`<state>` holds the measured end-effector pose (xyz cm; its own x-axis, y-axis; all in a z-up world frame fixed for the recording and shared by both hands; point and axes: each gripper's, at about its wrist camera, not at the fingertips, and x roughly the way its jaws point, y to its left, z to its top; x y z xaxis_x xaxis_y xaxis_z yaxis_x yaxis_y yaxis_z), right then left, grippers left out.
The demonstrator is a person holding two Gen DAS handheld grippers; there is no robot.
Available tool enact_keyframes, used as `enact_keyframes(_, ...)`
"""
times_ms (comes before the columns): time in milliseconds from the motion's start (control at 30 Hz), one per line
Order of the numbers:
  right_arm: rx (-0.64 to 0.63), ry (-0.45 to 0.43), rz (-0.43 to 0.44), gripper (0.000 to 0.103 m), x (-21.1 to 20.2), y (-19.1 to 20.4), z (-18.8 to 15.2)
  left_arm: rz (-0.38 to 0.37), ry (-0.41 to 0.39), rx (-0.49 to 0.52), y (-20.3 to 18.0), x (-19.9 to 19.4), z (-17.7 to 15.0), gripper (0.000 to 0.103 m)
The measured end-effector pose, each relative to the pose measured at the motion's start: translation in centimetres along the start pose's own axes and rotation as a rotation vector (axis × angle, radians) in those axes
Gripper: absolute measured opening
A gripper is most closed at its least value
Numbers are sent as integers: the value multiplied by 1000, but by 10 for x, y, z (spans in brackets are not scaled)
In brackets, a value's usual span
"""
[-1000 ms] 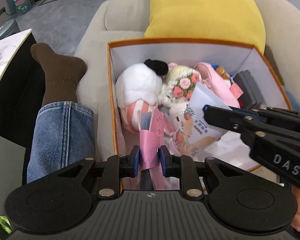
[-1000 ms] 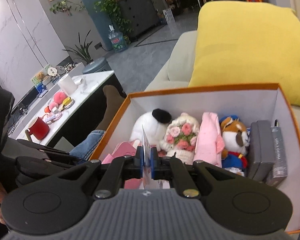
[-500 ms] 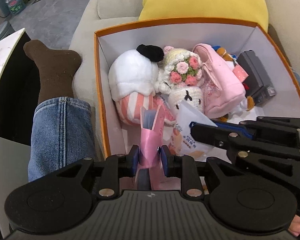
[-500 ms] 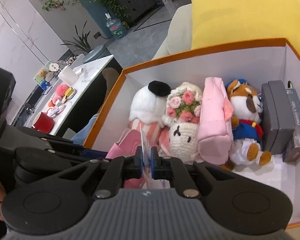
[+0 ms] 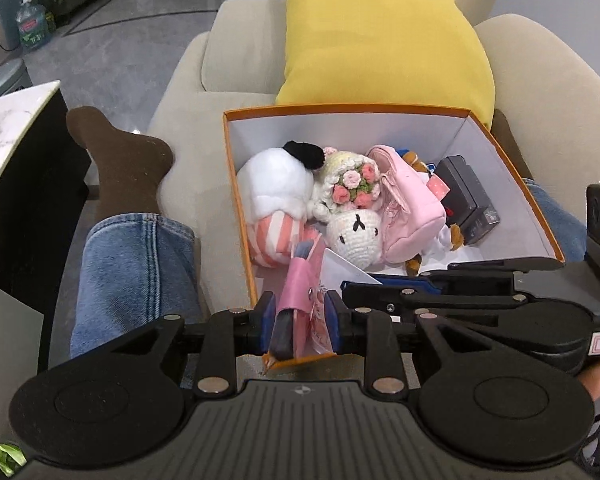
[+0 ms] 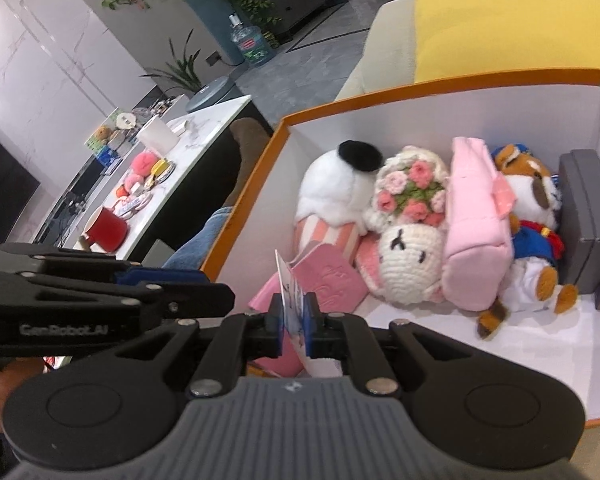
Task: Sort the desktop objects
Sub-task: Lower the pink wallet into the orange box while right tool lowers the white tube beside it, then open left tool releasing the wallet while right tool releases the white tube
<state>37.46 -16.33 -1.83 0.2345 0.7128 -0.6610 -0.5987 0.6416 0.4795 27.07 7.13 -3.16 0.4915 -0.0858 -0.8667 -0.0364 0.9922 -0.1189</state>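
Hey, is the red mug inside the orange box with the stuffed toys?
No, the red mug stands on the marble table outside the orange box, well apart from the stuffed toys inside.

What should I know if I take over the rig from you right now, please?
Left gripper: jaws have just been opening, flat pink embossed wallet loose between them, at the orange cardboard box's near-left corner.
Right gripper: shut on white printed paper card above that wallet.
Done: plush toys, pink fabric pouch, grey boxes inside.
Left: release both; red mug and small items wait on white marble table.
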Motion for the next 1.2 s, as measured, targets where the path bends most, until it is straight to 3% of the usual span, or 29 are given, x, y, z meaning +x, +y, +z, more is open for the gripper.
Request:
enact_keyframes(400,-131,22,75,13,-5,14,2,16,-68,-33,13,-16,-9,31)
enact_keyframes(567,-144,64,45,13,5,12,3,14,-69,-33,15,-16,-11,31)
enact_keyframes(767,-166,49,46,16,-3,15,1,7,-76,-29,11,-20,-18,31)
enact_keyframes(1000,-205,2,-8,24,-32,25,1,-24,-104,-13,-1,-37,-30,31)
enact_keyframes(1200,-237,-54,-103,34,-95,30,-19,-103,-123,23,-24,-56,-51,31)
